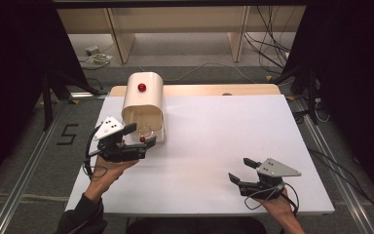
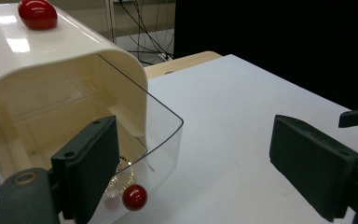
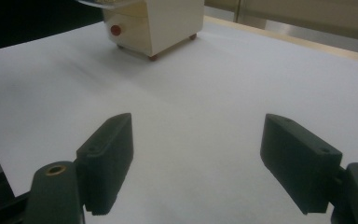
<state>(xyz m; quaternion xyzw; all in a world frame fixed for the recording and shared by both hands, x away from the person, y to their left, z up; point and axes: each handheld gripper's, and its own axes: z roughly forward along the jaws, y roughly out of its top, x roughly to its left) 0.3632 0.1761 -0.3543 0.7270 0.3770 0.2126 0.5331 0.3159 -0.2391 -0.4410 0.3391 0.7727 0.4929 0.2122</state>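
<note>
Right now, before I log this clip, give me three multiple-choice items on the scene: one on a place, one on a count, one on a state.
1. Where on the white table does the cream box stand?
A. far left part
B. near right corner
C. centre of the near edge

2. How many red knobs show in the left gripper view?
A. one
B. two
C. four

3. How do the fingers of the right gripper stand?
A. shut on the box
B. shut on nothing
C. spread apart, holding nothing

Answers:
1 A: the high view shows the box by the table's far left, just ahead of the left gripper.
2 B: one knob on top of the box, one on the clear flap.
3 C: bare table lies between its fingers.
</note>
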